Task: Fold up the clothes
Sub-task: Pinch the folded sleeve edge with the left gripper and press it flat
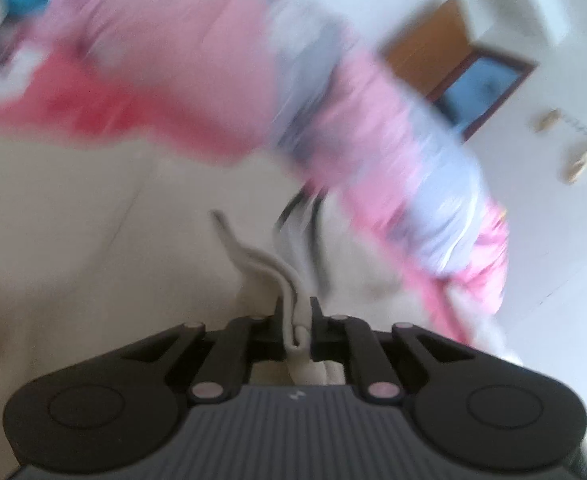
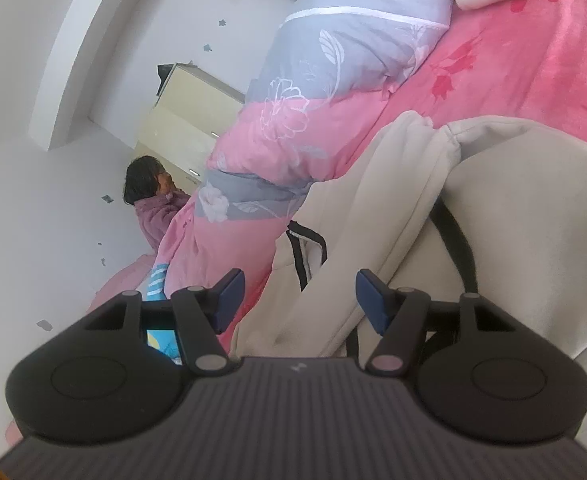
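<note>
Cream garment (image 1: 93,216) spreads over the bed beside the pink-and-grey quilt (image 1: 373,136); the left gripper (image 1: 297,320) is clamped tight on a folded edge of it, in a blurred view. From the right wrist, that garment (image 2: 513,208) lies beside the quilt (image 2: 293,128), under the right gripper (image 2: 299,300), whose blue-padded jaws stand apart, holding nothing.

Left hand-held gripper (image 1: 297,320) is clamped tight; right hand-held gripper (image 2: 299,296) stands spread.
</note>
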### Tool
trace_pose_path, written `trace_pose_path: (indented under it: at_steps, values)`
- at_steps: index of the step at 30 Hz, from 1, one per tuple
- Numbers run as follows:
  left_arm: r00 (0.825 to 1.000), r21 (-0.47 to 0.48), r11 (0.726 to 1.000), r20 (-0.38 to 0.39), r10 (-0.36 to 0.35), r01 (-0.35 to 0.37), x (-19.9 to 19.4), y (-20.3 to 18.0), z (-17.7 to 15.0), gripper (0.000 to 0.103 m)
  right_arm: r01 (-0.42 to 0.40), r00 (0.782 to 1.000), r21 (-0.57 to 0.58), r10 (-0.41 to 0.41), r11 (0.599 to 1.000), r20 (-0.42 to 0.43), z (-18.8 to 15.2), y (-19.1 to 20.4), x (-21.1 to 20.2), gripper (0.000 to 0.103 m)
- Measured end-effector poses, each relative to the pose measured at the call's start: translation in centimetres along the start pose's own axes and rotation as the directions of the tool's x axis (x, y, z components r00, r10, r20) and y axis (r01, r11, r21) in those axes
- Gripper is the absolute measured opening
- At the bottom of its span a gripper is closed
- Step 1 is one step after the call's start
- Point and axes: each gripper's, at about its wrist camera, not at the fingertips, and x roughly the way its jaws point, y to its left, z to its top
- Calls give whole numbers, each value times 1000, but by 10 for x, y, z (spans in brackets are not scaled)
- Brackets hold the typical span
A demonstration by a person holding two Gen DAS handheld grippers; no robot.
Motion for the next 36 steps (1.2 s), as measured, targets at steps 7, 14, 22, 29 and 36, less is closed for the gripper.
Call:
trace_pose_path:
  at_steps: [7,14,22,29,36]
  values:
    - [977,-125,981,-175,124,-147,23,53,-23,9,5,1000,34,-5,999,13,0,-14,0,61]
    - [979,-101,982,-144,142,-158,0,46,-26,9,22,1000,23,-23,999,5,-2,-15,4,61]
    - [980,-116,977,-112,166,-179,-13,52,-28,9,54,998,-22,-54,998,-11,-4,-10,7,61]
    - [974,-73,975,-106,202,-210,-3,63,-19,9,80,997,-43,-81,996,-16,-7,-9,9,61]
    - [978,-49,981,-97,184,-189,-1,59,-19,9,85,996,-48,-86,995,-18,-7,-12,12,61]
